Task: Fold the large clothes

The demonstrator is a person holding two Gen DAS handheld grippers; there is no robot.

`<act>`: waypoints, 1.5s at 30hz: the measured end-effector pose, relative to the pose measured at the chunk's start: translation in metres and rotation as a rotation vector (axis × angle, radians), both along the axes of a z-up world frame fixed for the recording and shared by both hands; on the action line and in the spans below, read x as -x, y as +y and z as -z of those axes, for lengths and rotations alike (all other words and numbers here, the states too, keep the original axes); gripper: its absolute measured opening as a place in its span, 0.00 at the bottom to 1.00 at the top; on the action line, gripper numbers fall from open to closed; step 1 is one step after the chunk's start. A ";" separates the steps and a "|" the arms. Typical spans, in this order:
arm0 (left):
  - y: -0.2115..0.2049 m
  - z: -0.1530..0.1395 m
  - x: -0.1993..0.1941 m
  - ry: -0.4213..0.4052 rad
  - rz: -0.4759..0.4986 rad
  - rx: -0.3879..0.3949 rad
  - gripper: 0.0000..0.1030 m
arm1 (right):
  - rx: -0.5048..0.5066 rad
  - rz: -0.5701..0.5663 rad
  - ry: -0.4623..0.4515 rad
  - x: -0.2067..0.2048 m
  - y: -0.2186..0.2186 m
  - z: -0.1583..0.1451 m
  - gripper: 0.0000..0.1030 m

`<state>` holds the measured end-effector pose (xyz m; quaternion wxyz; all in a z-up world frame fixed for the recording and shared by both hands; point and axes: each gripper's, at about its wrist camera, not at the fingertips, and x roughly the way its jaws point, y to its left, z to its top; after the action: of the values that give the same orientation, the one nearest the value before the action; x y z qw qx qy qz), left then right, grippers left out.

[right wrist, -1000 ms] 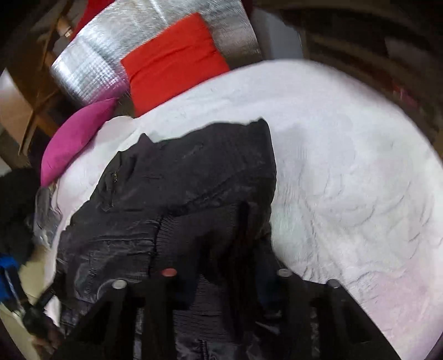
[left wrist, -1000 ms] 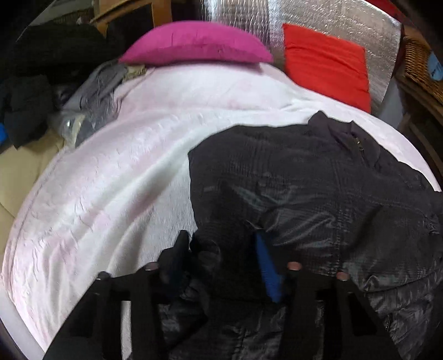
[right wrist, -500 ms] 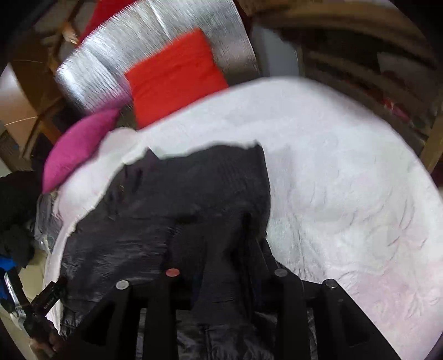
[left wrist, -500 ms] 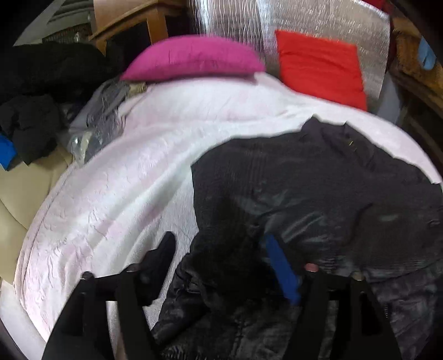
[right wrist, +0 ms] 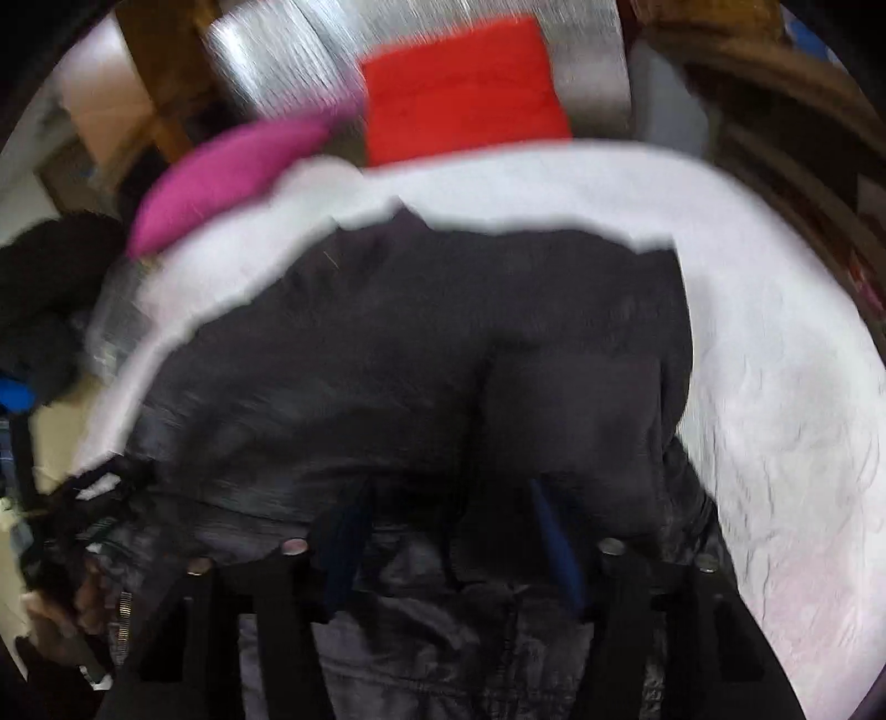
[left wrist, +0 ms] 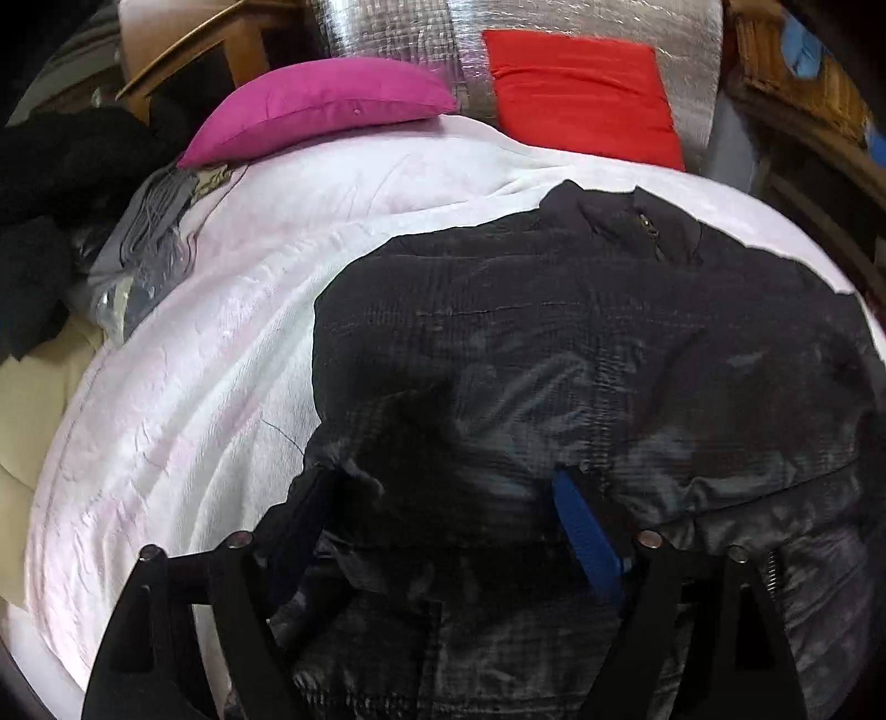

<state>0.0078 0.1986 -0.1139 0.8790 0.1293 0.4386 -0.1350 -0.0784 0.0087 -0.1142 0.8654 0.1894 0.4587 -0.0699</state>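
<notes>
Opening tongs half-hidden against black jacket (left wrist: 554,343); right view blurred.

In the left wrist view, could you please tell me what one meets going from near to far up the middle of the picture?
Left claw, its jaws opening over the fabric → black jacket → white bedspread → magenta pillow and red cushion → silver quilted panel.
</notes>
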 end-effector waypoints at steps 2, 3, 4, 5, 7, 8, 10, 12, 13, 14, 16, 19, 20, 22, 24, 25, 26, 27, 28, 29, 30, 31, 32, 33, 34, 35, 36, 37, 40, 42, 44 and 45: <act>0.000 -0.001 0.001 0.004 0.001 0.000 0.81 | -0.022 0.018 0.007 0.003 -0.003 0.002 0.52; 0.002 -0.004 0.002 0.003 0.001 0.008 0.81 | -0.022 0.020 0.000 0.004 -0.002 -0.003 0.52; 0.003 -0.008 0.003 -0.007 0.003 0.021 0.81 | -0.014 0.019 -0.014 0.007 -0.001 -0.008 0.52; 0.004 -0.013 0.006 -0.019 0.008 0.035 0.81 | -0.008 0.010 -0.044 0.010 0.001 -0.015 0.52; 0.006 -0.023 0.011 -0.052 0.025 0.066 0.81 | -0.024 -0.016 -0.105 0.016 0.004 -0.027 0.52; 0.006 -0.028 0.013 -0.069 0.035 0.079 0.81 | -0.040 -0.029 -0.135 0.017 0.006 -0.032 0.52; 0.004 -0.033 0.018 -0.091 0.056 0.100 0.81 | -0.077 -0.063 -0.188 0.018 0.011 -0.039 0.52; -0.001 -0.031 0.020 -0.080 0.085 0.107 0.82 | -0.107 -0.099 -0.200 0.016 0.021 -0.039 0.52; -0.006 -0.026 0.020 -0.065 0.102 0.091 0.82 | -0.120 -0.121 -0.190 0.012 0.029 -0.037 0.51; -0.010 -0.023 0.020 -0.057 0.109 0.074 0.82 | -0.128 -0.139 -0.177 0.010 0.034 -0.034 0.50; -0.023 -0.008 0.020 -0.031 0.134 0.010 0.82 | -0.118 -0.165 -0.093 -0.003 0.048 -0.017 0.43; -0.028 0.003 0.017 -0.012 0.147 -0.034 0.82 | -0.095 -0.156 0.000 -0.018 0.053 0.006 0.40; -0.027 0.000 0.018 -0.017 0.146 -0.030 0.82 | -0.108 -0.154 -0.008 -0.018 0.052 0.003 0.40; -0.021 -0.011 0.017 -0.039 0.128 0.000 0.82 | -0.132 -0.140 -0.048 -0.012 0.043 -0.011 0.38; -0.011 -0.020 0.016 -0.060 0.098 0.031 0.82 | -0.125 -0.100 -0.113 -0.002 0.028 -0.025 0.43; -0.005 -0.025 0.013 -0.074 0.072 0.043 0.82 | -0.107 -0.059 -0.132 0.002 0.019 -0.032 0.50; 0.001 -0.028 0.007 -0.087 0.047 0.045 0.82 | -0.097 -0.027 -0.143 0.007 0.012 -0.033 0.53; 0.006 -0.031 0.003 -0.101 0.022 0.043 0.82 | -0.108 0.013 -0.163 0.011 -0.002 -0.035 0.56; 0.011 -0.032 -0.003 -0.116 -0.010 0.031 0.82 | -0.132 0.045 -0.173 0.014 -0.014 -0.035 0.56; 0.017 -0.033 -0.009 -0.120 -0.033 0.015 0.82 | -0.147 0.078 -0.175 0.017 -0.024 -0.034 0.56; 0.020 -0.032 -0.017 -0.123 -0.050 0.001 0.82 | -0.152 0.124 -0.172 0.019 -0.037 -0.033 0.56; 0.024 -0.030 -0.027 -0.123 -0.068 -0.010 0.82 | -0.149 0.151 -0.171 0.013 -0.048 -0.031 0.56; 0.025 -0.027 -0.034 -0.120 -0.083 -0.017 0.82 | -0.141 0.176 -0.175 0.011 -0.056 -0.030 0.56; 0.024 -0.025 -0.038 -0.115 -0.095 -0.021 0.82 | -0.131 0.190 -0.172 0.007 -0.062 -0.028 0.56; 0.023 -0.021 -0.043 -0.107 -0.102 -0.026 0.82 | -0.117 0.202 -0.164 0.003 -0.065 -0.026 0.56; 0.021 -0.014 -0.051 -0.085 -0.099 -0.039 0.82 | -0.108 0.208 -0.160 0.003 -0.070 -0.025 0.56; 0.017 -0.007 -0.054 -0.063 -0.090 -0.052 0.82 | -0.107 0.207 -0.156 0.001 -0.071 -0.020 0.56; 0.014 0.003 -0.060 -0.024 -0.071 -0.072 0.82 | -0.115 0.196 -0.146 -0.006 -0.069 -0.015 0.56; 0.013 0.014 -0.068 -0.009 -0.065 -0.077 0.83 | -0.126 0.160 -0.053 -0.019 -0.070 0.005 0.57; 0.016 0.009 -0.071 -0.001 -0.070 -0.072 0.83 | -0.131 0.158 -0.069 -0.017 -0.072 0.001 0.56; 0.015 0.003 -0.063 -0.014 -0.083 -0.058 0.83 | -0.147 0.167 -0.107 -0.011 -0.070 -0.007 0.56; 0.015 -0.002 -0.061 -0.023 -0.083 -0.055 0.83 | -0.146 0.164 -0.133 -0.007 -0.070 -0.014 0.56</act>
<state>0.0688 0.2137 -0.1124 0.8849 0.1365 0.4372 -0.0850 -0.0714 -0.0608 -0.1005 0.8691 0.2930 0.3872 -0.0942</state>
